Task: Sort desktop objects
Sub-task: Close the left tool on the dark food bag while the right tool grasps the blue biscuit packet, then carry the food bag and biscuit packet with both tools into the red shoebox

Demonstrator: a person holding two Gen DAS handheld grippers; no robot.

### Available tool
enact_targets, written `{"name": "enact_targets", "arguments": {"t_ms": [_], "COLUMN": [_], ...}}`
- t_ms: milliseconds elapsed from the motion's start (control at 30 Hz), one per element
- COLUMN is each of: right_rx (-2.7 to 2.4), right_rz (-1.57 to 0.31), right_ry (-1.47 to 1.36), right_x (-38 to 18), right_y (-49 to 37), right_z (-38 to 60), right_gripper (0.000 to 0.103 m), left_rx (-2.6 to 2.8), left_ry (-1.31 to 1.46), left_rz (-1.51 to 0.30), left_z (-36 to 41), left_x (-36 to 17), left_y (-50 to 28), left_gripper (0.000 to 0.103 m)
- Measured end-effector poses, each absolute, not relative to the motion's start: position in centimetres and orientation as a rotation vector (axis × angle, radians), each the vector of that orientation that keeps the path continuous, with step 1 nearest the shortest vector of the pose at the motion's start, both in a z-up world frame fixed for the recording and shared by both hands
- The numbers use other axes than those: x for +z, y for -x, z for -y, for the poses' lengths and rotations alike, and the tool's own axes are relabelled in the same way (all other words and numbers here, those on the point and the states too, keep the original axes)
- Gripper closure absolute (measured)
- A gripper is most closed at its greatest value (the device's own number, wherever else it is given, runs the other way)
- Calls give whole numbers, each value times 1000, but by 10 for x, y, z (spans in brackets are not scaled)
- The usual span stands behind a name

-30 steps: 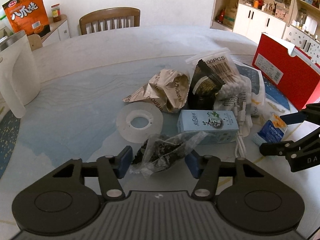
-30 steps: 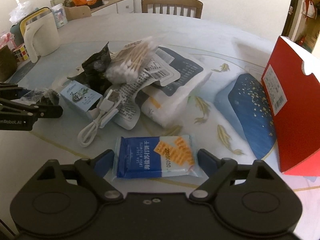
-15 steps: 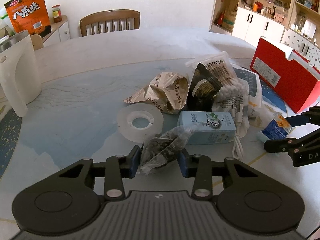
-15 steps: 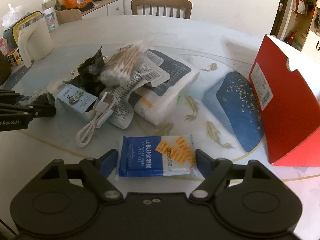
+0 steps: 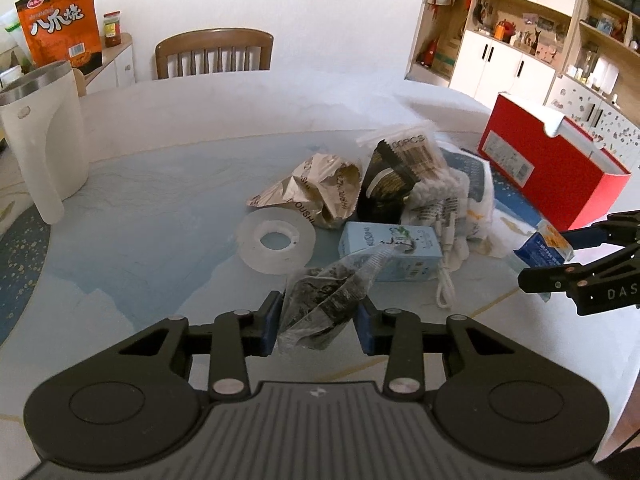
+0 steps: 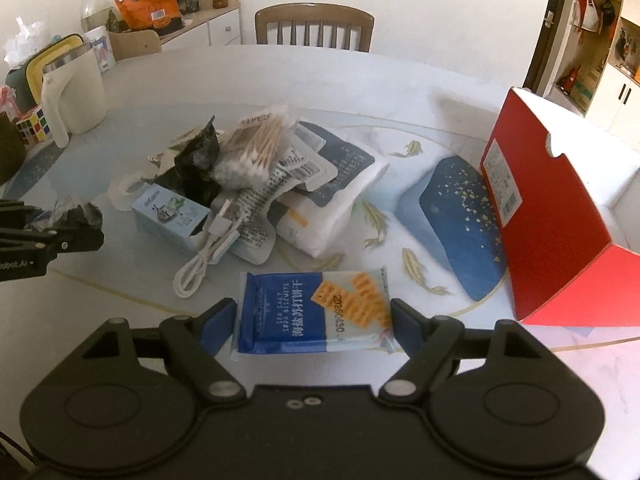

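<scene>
Left gripper [image 5: 318, 322] tilted down toward the table [image 5: 160, 184], near its front edge. Jaws have just been closing; blue pads now clamp a clear plastic bag of dark dried bits [image 5: 326, 300], which looks lifted clear of the tabletop.

Right gripper [image 6: 312, 320] also pitched downward, toward the table's right side. Jaws spread wide yet grasping a blue biscuit packet [image 6: 314, 312] by its two short ends. Packet reads "SEA SALT SODA BISCUITS", with Chinese characters and "20250430".

Mid-table heap: cotton swab bag [image 5: 416, 152] marked "00PCS", crumpled gold wrapper [image 5: 320, 192] with partial lettering "OUSHI", black sachet [image 5: 384, 188], pale blue carton [image 5: 390, 248], white USB cable [image 6: 208, 256], clear tape roll [image 5: 276, 240].

Red box [image 6: 552, 216] with white barcode label stands at the right edge. White kettle [image 5: 44, 140] at the left edge. Orange snack bag [image 5: 60, 28] with Chinese characters on the cabinet behind.
</scene>
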State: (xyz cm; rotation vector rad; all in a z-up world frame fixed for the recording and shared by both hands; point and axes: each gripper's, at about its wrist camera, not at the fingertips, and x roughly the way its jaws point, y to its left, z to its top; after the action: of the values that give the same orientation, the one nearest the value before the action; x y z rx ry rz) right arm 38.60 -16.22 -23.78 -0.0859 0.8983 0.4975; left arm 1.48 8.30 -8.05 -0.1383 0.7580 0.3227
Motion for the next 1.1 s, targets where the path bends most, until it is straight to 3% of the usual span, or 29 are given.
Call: {"name": "enact_targets", "arguments": {"t_ms": [533, 1100], "right_rx": [472, 528], "right_rz": [-846, -809], "right_ry": [-15, -53], "right_x": [-191, -168], "right_y": [-375, -410], "right_z": [196, 273], "right_gripper": [21, 21], "left_rx": [311, 341], "left_ry": [100, 104], "left_rz": [-726, -711], "left_z": [-55, 11], "left_x": [-42, -14], "left_y": [-21, -92], "left_gripper": [67, 66]}}
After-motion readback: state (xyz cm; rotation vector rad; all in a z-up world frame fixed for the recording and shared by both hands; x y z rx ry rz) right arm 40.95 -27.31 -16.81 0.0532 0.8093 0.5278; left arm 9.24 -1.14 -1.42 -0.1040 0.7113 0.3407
